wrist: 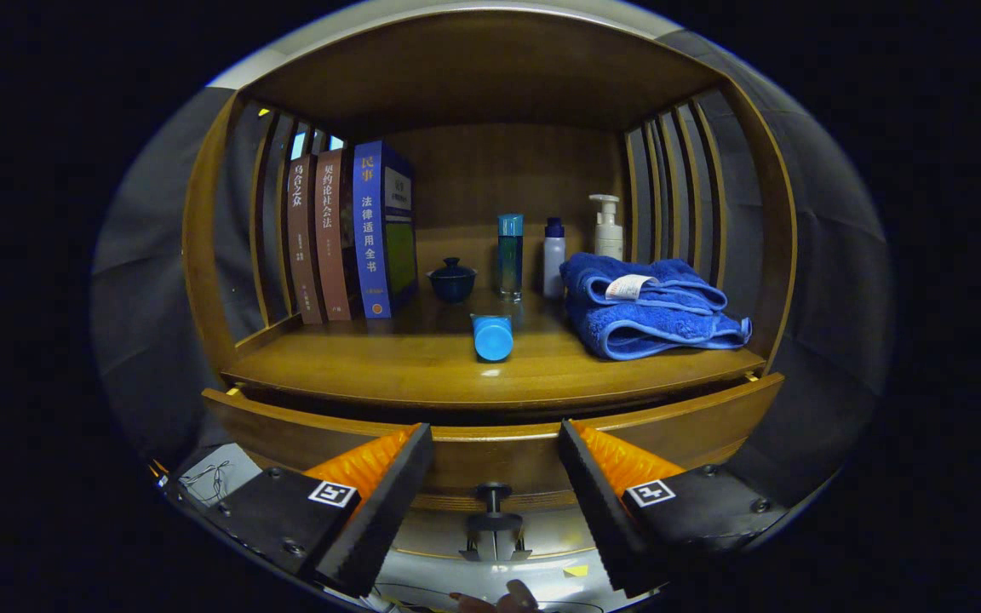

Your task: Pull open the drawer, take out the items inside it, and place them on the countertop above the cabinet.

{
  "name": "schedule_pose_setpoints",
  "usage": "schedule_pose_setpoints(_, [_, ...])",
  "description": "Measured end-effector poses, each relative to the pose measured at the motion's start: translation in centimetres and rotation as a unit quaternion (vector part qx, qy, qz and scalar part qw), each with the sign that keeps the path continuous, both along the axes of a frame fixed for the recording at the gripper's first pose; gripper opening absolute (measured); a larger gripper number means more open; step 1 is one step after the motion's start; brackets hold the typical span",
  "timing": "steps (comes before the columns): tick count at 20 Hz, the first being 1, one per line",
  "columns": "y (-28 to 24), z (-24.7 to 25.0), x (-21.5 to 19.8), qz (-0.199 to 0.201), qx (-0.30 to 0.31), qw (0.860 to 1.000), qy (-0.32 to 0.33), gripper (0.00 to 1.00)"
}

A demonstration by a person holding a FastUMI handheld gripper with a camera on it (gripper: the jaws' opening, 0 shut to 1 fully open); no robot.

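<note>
Gripper (495, 477) is spread wide, holding nothing, knob (493, 502) sitting between the fingers. Drawer (499, 443) looks slightly pulled out, inside hidden. Farther back, a blue tube (492, 337) lies on the countertop (422, 366); can't tell what's left.

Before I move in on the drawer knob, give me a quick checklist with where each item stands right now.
1. Tongs open: ok, the fingers stand wide apart, holding nothing.
2. Knob lined up: ok, it sits between the two fingers, centred on the drawer front.
3. Fingers touching the knob: not ok, there is a gap on both sides.
4. Drawer shut: not ok, a dark gap shows under the countertop.
5. Drawer contents: cannot tell, the inside is hidden.
6. Free room on the countertop: ok, bare wood between the blue tube and the books.
</note>
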State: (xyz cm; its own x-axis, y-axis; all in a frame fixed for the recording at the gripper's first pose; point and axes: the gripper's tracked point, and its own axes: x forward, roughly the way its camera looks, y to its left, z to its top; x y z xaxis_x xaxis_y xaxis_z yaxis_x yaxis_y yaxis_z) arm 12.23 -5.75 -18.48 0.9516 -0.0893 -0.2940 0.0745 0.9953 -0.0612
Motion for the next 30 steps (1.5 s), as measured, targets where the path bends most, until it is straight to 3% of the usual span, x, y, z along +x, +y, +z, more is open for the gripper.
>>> schedule_pose_setpoints(20, [0.0, 0.3, 0.8, -0.001, 0.0, 1.0, 0.014, 1.0])
schedule_pose_setpoints(24, [0.7, 3.4, -0.5, 0.011, 0.002, 1.0, -0.006, 1.0])
schedule_pose_setpoints(30, [2.8, 12.9, -4.5, 0.033, 0.0, 0.996, -0.087, 1.0])
